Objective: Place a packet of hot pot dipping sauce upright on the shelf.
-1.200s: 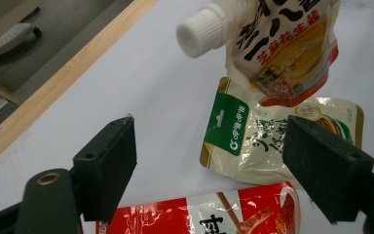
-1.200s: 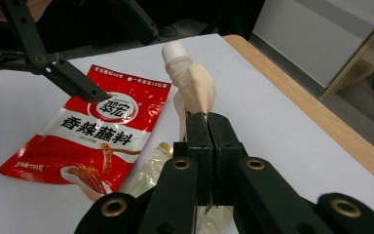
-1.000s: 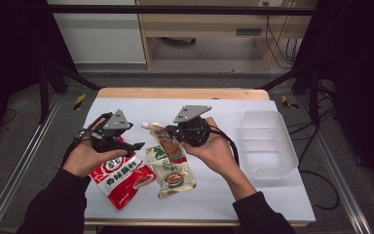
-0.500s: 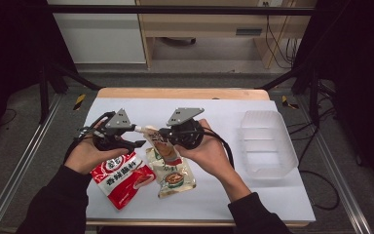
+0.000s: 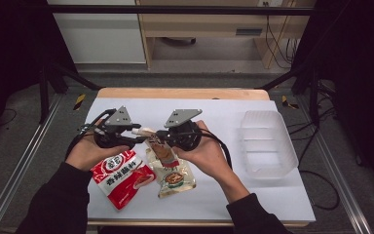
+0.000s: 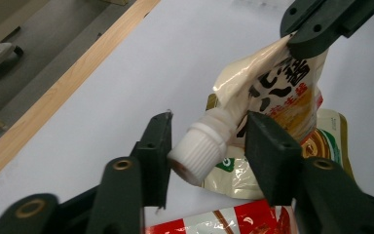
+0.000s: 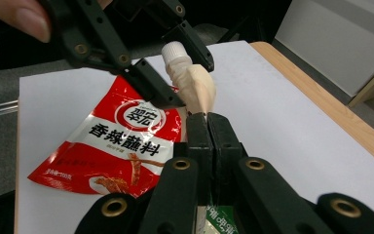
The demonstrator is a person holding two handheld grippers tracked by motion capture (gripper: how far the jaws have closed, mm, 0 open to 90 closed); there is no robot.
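High view looks down and forward over the whole table [image 5: 224, 109], while both gripper views sit close and low along their jaws, facing each other, sharing the spouted pouch [image 6: 272, 83] and red packet [image 7: 112, 146].

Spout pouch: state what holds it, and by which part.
The right gripper pinches the spout pouch by its top edge. The left gripper, jaws just closing, brackets its white cap, one jaw touching, not clamped.

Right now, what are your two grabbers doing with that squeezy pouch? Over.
Right gripper clamped on the cream pouch. Left gripper closing around its white cap, pads not yet pressing. Red packet flat underneath, nothing blocking.
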